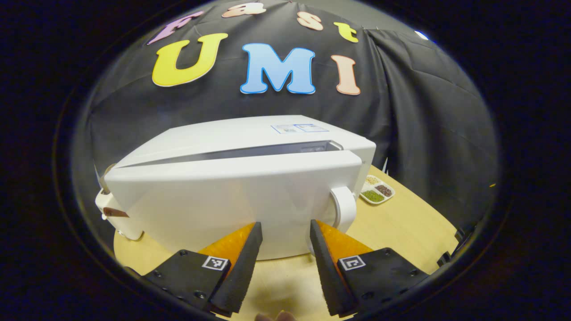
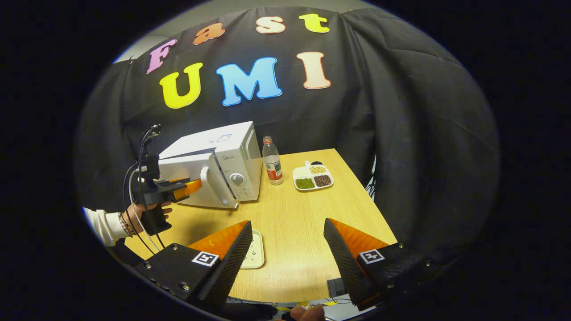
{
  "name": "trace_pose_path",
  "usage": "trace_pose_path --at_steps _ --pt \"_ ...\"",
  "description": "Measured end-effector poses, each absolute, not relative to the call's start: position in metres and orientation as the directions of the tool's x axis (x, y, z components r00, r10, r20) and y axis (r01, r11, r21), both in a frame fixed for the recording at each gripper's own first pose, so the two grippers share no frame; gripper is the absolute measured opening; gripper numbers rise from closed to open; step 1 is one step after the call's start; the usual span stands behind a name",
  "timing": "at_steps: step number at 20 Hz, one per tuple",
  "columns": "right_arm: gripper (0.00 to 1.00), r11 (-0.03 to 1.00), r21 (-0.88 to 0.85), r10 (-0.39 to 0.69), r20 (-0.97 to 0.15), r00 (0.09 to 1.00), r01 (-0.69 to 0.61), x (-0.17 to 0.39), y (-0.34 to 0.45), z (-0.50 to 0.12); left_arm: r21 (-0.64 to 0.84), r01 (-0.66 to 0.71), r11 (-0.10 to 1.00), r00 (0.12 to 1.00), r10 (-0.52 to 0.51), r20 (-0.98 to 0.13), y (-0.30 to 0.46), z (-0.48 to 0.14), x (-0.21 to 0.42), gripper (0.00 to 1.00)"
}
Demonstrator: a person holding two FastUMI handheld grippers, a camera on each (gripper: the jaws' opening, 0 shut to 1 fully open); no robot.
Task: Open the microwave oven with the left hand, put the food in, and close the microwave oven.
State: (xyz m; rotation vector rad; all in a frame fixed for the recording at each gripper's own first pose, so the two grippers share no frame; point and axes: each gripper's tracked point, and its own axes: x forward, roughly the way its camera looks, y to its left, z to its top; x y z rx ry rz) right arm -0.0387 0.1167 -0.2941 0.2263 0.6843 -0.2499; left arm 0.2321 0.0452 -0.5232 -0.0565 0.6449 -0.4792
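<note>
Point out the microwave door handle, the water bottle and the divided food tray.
door handle [image 1: 343,207], left gripper view, its curved front.
water bottle [image 2: 273,162], right gripper view, its label.
divided food tray [image 2: 301,171], right gripper view, its bare compartment.

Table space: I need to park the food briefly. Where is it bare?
The table is bare between the divided dish and the near edge, right of the small tray. It is crowded by the microwave, bottle and left hand-held gripper.

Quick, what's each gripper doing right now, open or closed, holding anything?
Left gripper: open, holding nothing, fingers facing the microwave door.
Right gripper: open, empty, above the table.
</note>
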Motion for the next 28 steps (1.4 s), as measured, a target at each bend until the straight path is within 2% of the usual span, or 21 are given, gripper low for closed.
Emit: trace_pose_path --at_steps 4,11,13,14,18,21,24,25,27,28 --pt "0.99 0.942 0.089 -0.19 -0.652 0.734 0.324 -0.043 0.118 -0.295 -0.308 0.371 0.876 0.677 -0.482 -0.556 0.034 -0.526 0.238 0.77" --pt "0.98 0.933 0.086 -0.21 -0.66 0.722 0.349 -0.048 0.121 -0.294 -0.328 0.333 0.884 0.684 -0.466 -0.562 0.035 -0.526 0.246 0.77" --pt "0.98 0.935 0.089 -0.202 -0.665 0.719 0.344 -0.05 0.125 -0.294 -0.309 0.297 0.903 0.681 -0.427 -0.595 0.04 -0.53 0.252 0.77" --pt "0.98 0.936 0.085 -0.203 -0.664 0.719 0.342 -0.052 0.126 -0.293 -0.334 0.268 0.904 0.683 -0.423 -0.595 0.039 -0.529 0.253 0.73" --pt "0.98 0.936 0.088 -0.2 -0.663 0.721 0.341 -0.062 0.13 -0.291 -0.326 0.256 0.91 0.676 -0.41 -0.613 0.035 -0.532 0.25 0.73" --pt "0.98 0.932 0.095 -0.206 -0.655 0.727 0.35 -0.071 0.129 -0.287 -0.278 0.269 0.922 0.701 -0.386 -0.6 0.042 -0.522 0.252 0.8" --pt "0.98 0.928 0.111 -0.204 -0.648 0.734 0.356 -0.079 0.125 -0.285 -0.285 0.272 0.919 0.713 -0.392 -0.581 0.049 -0.505 0.242 0.78" --pt "0.98 0.928 0.116 -0.201 -0.646 0.737 0.354 -0.079 0.123 -0.285 -0.29 0.269 0.918 0.715 -0.392 -0.579 0.052 -0.501 0.236 0.89" --pt "0.98 0.932 0.126 -0.187 -0.638 0.747 0.341 -0.078 0.12 -0.283 -0.299 0.257 0.919 0.715 -0.389 -0.581 0.06 -0.49 0.219 0.89" --pt "0.99 0.937 0.132 -0.173 -0.633 0.755 0.325 -0.076 0.119 -0.28 -0.304 0.247 0.92 0.721 -0.385 -0.576 0.066 -0.481 0.21 0.84"
